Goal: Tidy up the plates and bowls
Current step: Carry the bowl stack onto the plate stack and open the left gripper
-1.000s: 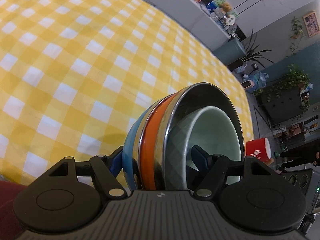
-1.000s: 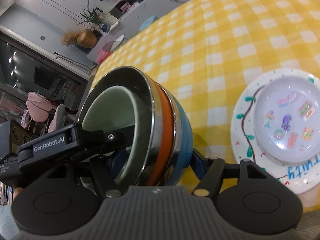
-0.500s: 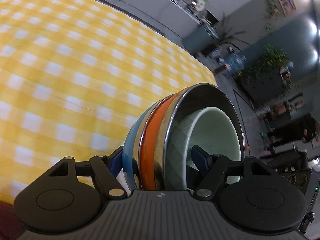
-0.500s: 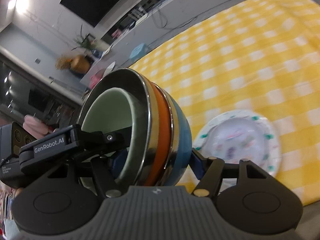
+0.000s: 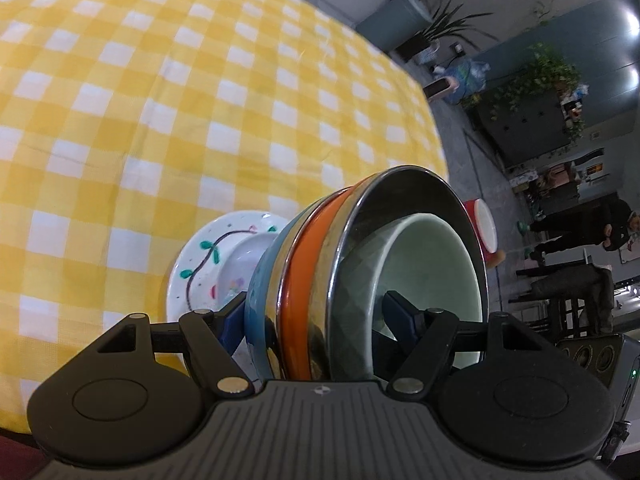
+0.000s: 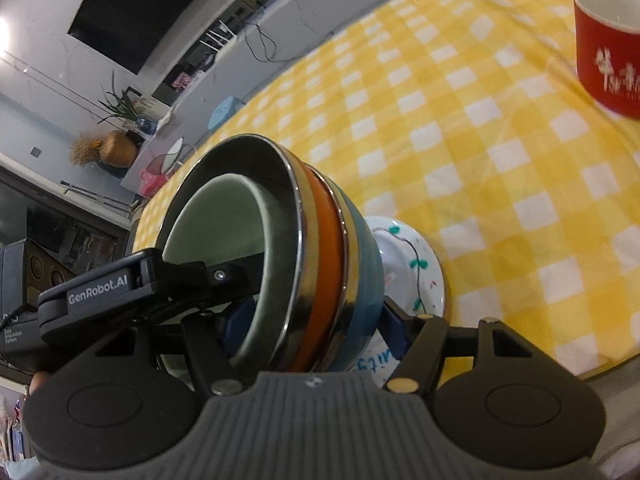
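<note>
- The stack of nested bowls [image 5: 360, 280] is held on its side between my two grippers, rims facing the left gripper's side, above the near edge of the counter [image 5: 160, 100].
- Innermost sits a pale green ceramic bowl [image 5: 432, 268], inside a steel bowl [image 5: 404, 188]; outside that come an orange bowl [image 5: 304, 280] and a blue bowl [image 5: 260, 292], with steel rims between them.
- My left gripper [image 5: 316, 320] has its jaws spread wide across the stack: one blue pad lies against the blue bowl's outer wall, the other reaches inside the green bowl, so the stack is pinched between them.
- My right gripper [image 6: 308, 328] clamps the same stack from the opposite side, one pad inside the green bowl, the other against the blue bowl's base.
- In the right wrist view the left gripper's black finger, lettered GenRobot.AI, crosses the mouth of the green bowl.
- Just beyond the blue bowl's base a painted white plate [image 5: 208, 264] lies on the counter, with green leaves along a dark vine line and a smaller saucer [image 5: 240, 256] resting in it. I cannot tell whether the stack touches it.
- The counter carries a yellow and white checked cloth.
- A red cup [image 6: 608, 40] with white lettering stands far right on the cloth, well apart from the plate.
- Beyond the counter edge there are potted plants [image 5: 532, 76], and a person in dark clothing [image 5: 580, 228] stands far off.
</note>
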Demonstrator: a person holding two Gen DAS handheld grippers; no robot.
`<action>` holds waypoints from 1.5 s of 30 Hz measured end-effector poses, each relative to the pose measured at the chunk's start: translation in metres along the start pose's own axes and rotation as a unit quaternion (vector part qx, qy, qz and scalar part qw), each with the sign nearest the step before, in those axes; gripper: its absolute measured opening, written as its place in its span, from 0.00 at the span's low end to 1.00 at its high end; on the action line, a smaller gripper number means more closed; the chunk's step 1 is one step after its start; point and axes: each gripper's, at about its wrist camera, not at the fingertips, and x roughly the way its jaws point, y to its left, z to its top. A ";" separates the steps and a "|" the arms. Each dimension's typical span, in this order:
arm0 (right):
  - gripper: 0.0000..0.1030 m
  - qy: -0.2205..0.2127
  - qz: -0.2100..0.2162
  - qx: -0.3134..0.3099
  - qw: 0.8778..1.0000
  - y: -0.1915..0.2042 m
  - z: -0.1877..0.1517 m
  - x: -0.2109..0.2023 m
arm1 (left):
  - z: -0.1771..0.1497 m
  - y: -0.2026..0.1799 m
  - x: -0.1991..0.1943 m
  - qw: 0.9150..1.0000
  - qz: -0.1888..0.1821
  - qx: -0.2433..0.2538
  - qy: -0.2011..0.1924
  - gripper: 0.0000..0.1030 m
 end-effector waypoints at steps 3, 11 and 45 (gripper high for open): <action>0.64 0.014 -0.007 0.007 1.000 -0.003 0.002 0.009 | 0.001 0.008 0.007 1.000 0.000 -0.009 0.013 0.80; 0.64 0.039 -0.018 0.024 0.999 -0.009 0.006 0.024 | 0.003 0.018 0.018 0.999 0.004 -0.020 0.033 0.79; 0.72 -0.004 -0.076 -0.042 0.996 -0.005 0.006 0.010 | 0.000 0.000 -0.005 0.999 0.053 0.005 0.011 0.72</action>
